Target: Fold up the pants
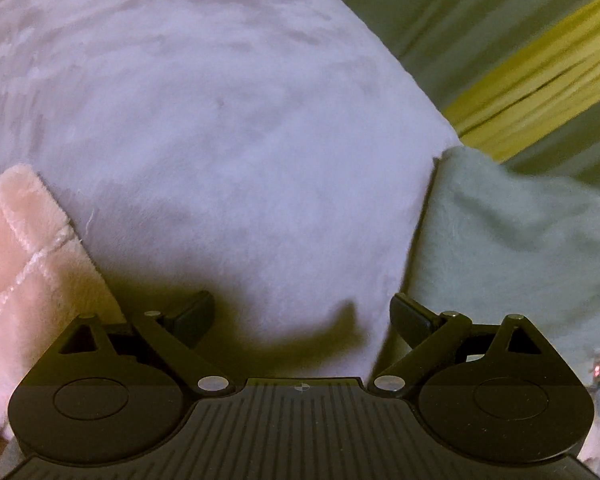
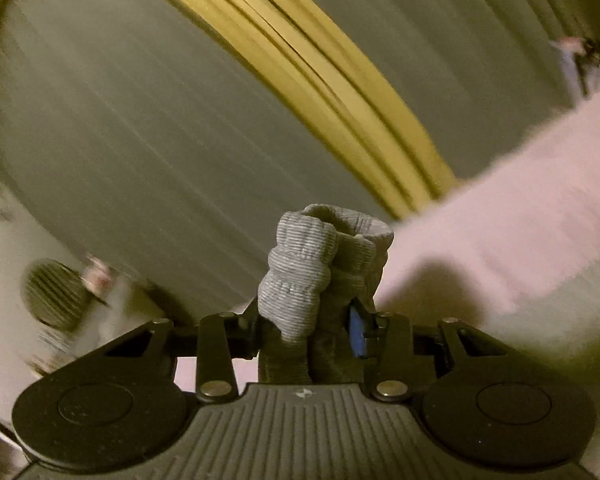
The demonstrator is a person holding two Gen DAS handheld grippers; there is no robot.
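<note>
In the left wrist view my left gripper [image 1: 302, 316] is open and empty, just above a pale lilac fleecy cloth [image 1: 220, 128] that fills most of the view. In the right wrist view my right gripper [image 2: 312, 330] is shut on a bunched grey ribbed part of the pants [image 2: 300, 276], which sticks up between the fingers. The lilac fleecy cloth [image 2: 500, 232] runs off to the right of it. The view is blurred by motion.
A pink fleecy cloth [image 1: 24, 264] lies at the left and a pale green one [image 1: 508, 240] at the right of the left gripper. A yellow strip [image 2: 340, 92] crosses a grey surface behind. Small blurred items [image 2: 96, 276] sit at the left.
</note>
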